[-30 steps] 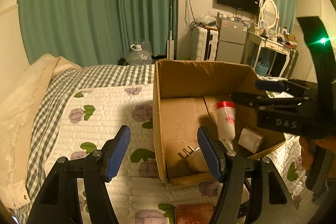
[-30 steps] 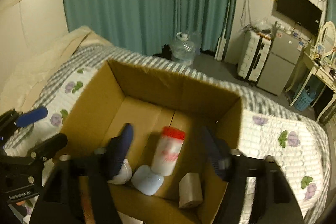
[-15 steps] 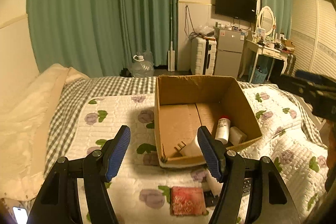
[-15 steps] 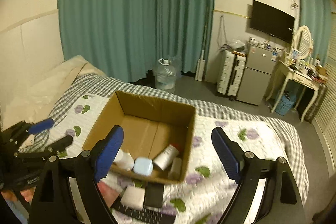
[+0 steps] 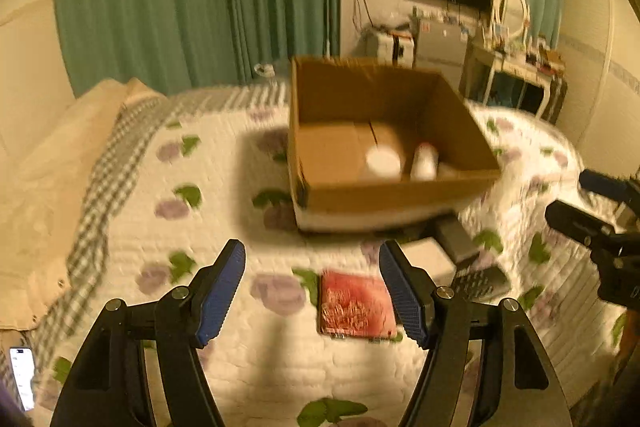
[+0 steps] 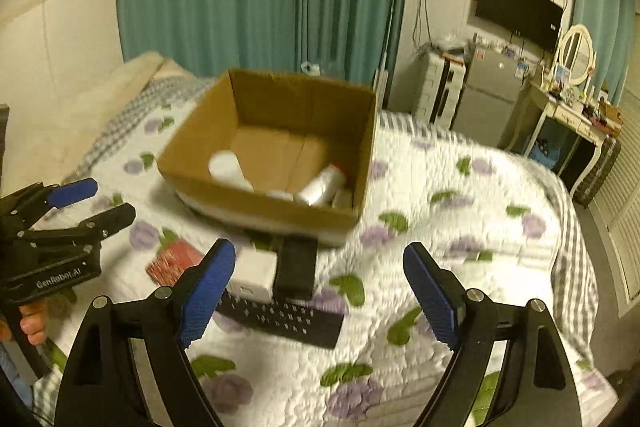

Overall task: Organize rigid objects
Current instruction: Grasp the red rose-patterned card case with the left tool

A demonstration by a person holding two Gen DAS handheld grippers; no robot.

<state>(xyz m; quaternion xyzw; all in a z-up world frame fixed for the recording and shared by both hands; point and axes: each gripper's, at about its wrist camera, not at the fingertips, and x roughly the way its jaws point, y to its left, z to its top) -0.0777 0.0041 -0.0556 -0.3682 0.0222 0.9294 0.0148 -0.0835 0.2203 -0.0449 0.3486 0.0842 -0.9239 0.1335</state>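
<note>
Left gripper [image 5: 312, 291]: fingers standing apart, gripping nothing, hovering over the red booklet [image 5: 357, 304].
Right gripper [image 6: 318, 295]: fingers spread wide and empty after just opening, hanging above the remote [image 6: 284, 317].
Cardboard box [image 6: 200, 141]: sitting mid-bed, holding a white bottle [image 6: 320, 185] and a white tub [image 6: 228, 167].
Loose items: white block [image 6: 254, 273] and black block [image 6: 296, 263] lying just beside the box's near edge on the bed [image 6: 460, 227].

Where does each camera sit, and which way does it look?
Left wrist: on the left gripper, looking down over the bed at the cardboard box and red card; its open jaws and the right gripper show.
Right wrist: on the right gripper, facing the box, white block and remote; the left gripper shows.
Shared: box, card, remote.
</note>
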